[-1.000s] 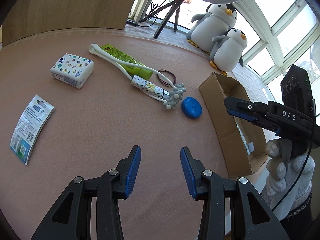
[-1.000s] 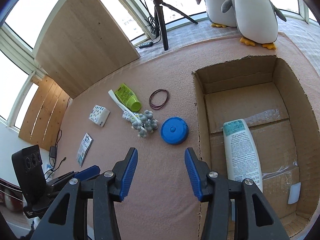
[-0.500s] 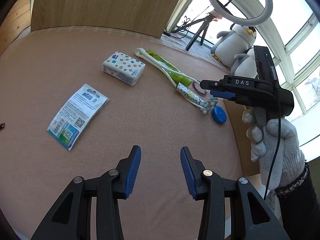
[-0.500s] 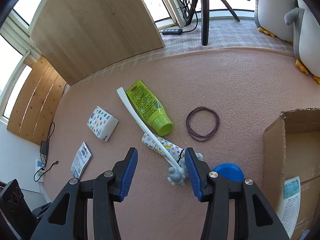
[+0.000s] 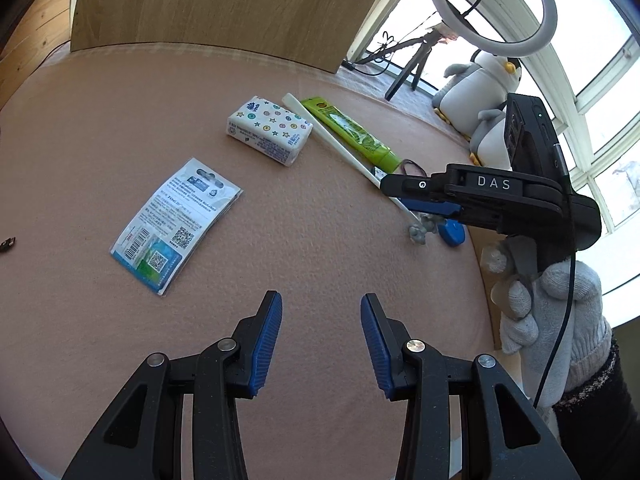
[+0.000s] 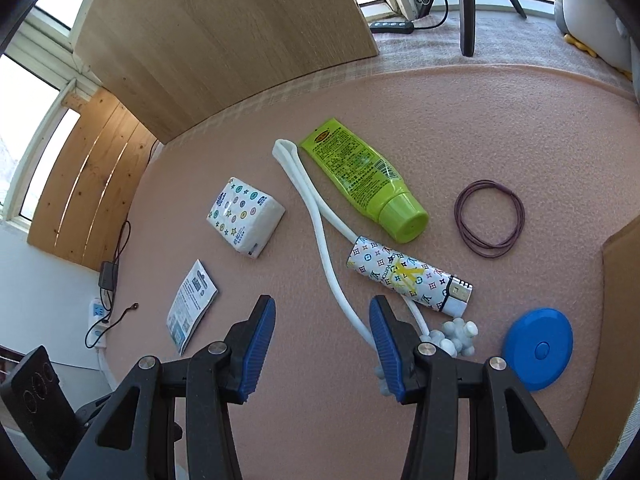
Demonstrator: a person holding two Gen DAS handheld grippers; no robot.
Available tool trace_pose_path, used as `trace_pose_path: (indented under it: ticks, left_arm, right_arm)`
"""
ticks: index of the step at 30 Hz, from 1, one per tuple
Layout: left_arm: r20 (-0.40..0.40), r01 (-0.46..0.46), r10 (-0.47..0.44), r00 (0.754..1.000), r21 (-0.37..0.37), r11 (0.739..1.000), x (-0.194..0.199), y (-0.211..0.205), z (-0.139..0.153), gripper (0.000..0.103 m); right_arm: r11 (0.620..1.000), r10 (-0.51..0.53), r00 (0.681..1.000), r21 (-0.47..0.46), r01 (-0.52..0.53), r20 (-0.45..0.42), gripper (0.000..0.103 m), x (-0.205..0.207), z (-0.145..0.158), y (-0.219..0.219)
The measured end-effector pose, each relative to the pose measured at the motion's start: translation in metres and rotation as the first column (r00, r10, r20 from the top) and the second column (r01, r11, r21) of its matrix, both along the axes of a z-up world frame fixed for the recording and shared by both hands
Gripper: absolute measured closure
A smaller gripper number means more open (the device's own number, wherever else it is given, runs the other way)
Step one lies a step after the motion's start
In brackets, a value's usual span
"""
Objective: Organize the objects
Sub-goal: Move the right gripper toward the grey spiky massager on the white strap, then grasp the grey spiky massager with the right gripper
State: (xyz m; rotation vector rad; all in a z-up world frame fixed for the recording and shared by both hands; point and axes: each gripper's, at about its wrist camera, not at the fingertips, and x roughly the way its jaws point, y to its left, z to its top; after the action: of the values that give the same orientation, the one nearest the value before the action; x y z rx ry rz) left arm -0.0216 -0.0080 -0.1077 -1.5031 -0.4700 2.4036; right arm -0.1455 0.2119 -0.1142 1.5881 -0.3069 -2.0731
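Note:
On the pink mat lie a star-print tissue pack (image 6: 245, 216), a green tube (image 6: 362, 178), a white massage stick (image 6: 320, 240) with a knobby grey head (image 6: 454, 336), a patterned tube (image 6: 404, 274), a blue disc (image 6: 538, 348), a purple band loop (image 6: 490, 218) and a flat printed packet (image 5: 176, 222). My right gripper (image 6: 322, 342) is open and empty, low over the stick; it also shows in the left wrist view (image 5: 424, 200). My left gripper (image 5: 320, 340) is open and empty, right of the packet. The tissue pack (image 5: 270, 130) lies farther ahead.
A cardboard box edge (image 6: 624, 240) shows at the right. Wooden panels (image 6: 224, 28) stand behind the mat. Plush penguins (image 5: 476, 88), a tripod and a ring light (image 5: 492, 4) stand by the window. A power strip and cables (image 6: 104, 304) lie left of the mat.
My right gripper has moved from over the box leftward and down toward the massage stick. My left gripper has swung left, bringing the packet and tissue pack closer. Both stay open.

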Motion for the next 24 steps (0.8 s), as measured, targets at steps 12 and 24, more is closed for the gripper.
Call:
trace_pose_path:
  ticks: [12,24]
  left_arm:
    - [0.014,0.025,-0.025,1.0,-0.003,1.0,-0.032,0.024,-0.011,0.059]
    - [0.05,0.068,-0.067,0.996,-0.019,0.997,-0.091,0.084,-0.027,0.053]
  right_arm:
    - [0.996,-0.07,0.997,-0.053,0.068,-0.024,0.058,0.037,0.013,0.018]
    - [0.981,-0.191,0.979,-0.039,0.189,-0.071,0.057,0.06,0.03,0.081]
